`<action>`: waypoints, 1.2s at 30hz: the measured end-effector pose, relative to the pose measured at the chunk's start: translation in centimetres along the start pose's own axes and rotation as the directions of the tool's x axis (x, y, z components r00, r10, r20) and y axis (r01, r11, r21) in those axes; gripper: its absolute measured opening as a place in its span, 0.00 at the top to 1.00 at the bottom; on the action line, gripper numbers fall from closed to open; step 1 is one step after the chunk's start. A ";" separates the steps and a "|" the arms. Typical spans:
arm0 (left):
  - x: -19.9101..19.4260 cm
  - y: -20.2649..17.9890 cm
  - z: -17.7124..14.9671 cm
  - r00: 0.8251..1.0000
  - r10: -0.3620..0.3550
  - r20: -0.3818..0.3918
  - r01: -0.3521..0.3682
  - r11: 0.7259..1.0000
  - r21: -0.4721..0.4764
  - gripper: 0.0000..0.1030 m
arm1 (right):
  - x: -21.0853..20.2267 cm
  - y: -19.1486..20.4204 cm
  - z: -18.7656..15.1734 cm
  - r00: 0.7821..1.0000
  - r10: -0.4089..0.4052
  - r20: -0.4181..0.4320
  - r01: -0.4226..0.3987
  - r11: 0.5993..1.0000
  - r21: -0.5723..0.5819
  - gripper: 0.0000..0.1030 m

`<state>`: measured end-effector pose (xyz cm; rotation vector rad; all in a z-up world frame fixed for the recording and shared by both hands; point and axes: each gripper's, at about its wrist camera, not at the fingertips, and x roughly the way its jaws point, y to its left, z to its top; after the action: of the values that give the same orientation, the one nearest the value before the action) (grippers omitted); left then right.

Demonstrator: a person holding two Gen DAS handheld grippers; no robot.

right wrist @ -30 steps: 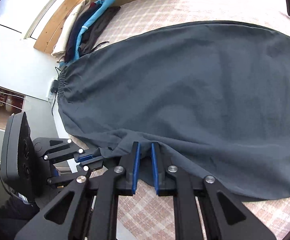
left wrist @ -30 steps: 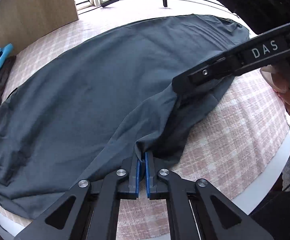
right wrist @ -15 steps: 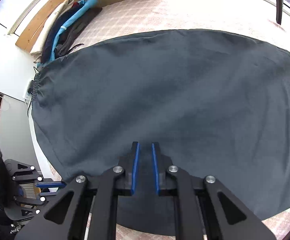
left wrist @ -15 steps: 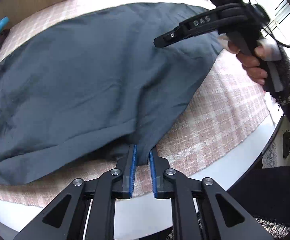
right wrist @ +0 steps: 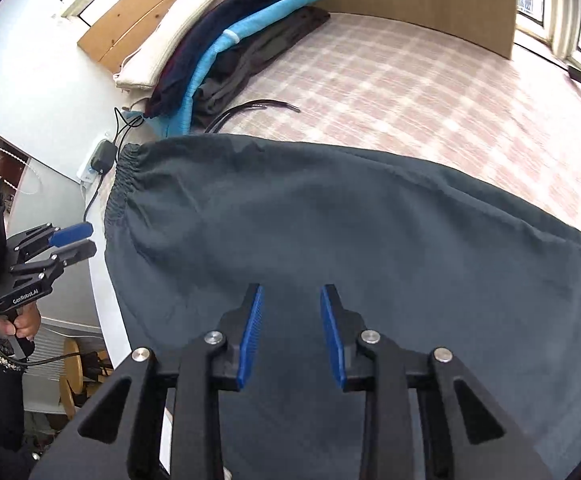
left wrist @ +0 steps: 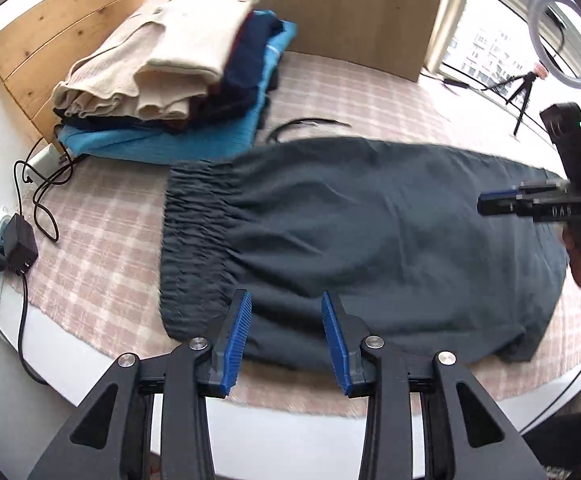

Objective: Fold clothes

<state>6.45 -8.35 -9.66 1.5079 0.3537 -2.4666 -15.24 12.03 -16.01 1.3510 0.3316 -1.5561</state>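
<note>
Dark grey trousers [left wrist: 370, 240] lie flat, folded lengthwise, on the pink checked cloth, with the elastic waistband [left wrist: 194, 240] at the left. My left gripper [left wrist: 286, 320] is open and empty, just above the near edge of the trousers by the waistband. My right gripper [right wrist: 290, 316] is open and empty above the middle of the trousers [right wrist: 330, 240]. The right gripper also shows at the right of the left wrist view [left wrist: 498, 204]. The left gripper shows at the left of the right wrist view [right wrist: 72, 240], off the table edge.
A stack of folded clothes [left wrist: 178, 76], cream, navy and light blue, sits at the far left by a wooden board [left wrist: 330, 8]. A black drawstring [left wrist: 306, 124] lies beyond the trousers. A power strip with plug and cables [left wrist: 6, 248] sits at the left table edge.
Both grippers have let go of the trousers and opened. The left gripper has moved left to the waistband end. The trousers now lie flat.
</note>
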 end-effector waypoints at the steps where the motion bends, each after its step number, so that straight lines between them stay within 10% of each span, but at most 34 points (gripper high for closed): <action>1: 0.7 1.4 0.4 1.000 -0.008 0.013 0.009 1.000 -0.023 0.66 | 1.1 0.6 0.9 1.000 -0.007 -0.002 0.007 1.000 -0.002 0.71; 9: 4.1 9.4 2.6 0.994 -0.098 -0.041 0.093 0.989 -0.115 0.62 | 3.1 1.3 4.8 0.958 -0.283 -0.034 0.285 0.952 0.113 0.73; 18: 4.9 14.1 4.6 0.965 -0.254 -0.069 0.252 0.967 -0.041 0.48 | 5.5 15.6 9.9 0.994 -0.038 0.107 0.045 0.997 -0.063 0.72; 24: 5.9 11.8 5.8 0.940 -0.334 -0.065 0.339 0.935 0.102 0.53 | 9.3 17.1 12.3 0.998 -0.053 0.045 0.058 0.991 -0.123 0.61; 31: 4.8 11.9 6.1 0.891 -0.448 -0.072 0.454 0.876 0.165 0.62 | 11.4 16.1 10.8 0.985 -0.115 -0.129 0.084 0.970 -0.226 0.73; 36: 4.6 11.9 6.5 0.878 -0.469 -0.095 0.478 0.857 0.193 0.62 | 9.9 17.3 11.2 0.987 -0.145 -0.062 0.121 0.948 -0.294 0.65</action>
<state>2.76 -21.95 -11.89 1.7340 0.5456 -2.9330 -6.59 -9.08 -14.09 1.1839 0.6885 -1.4955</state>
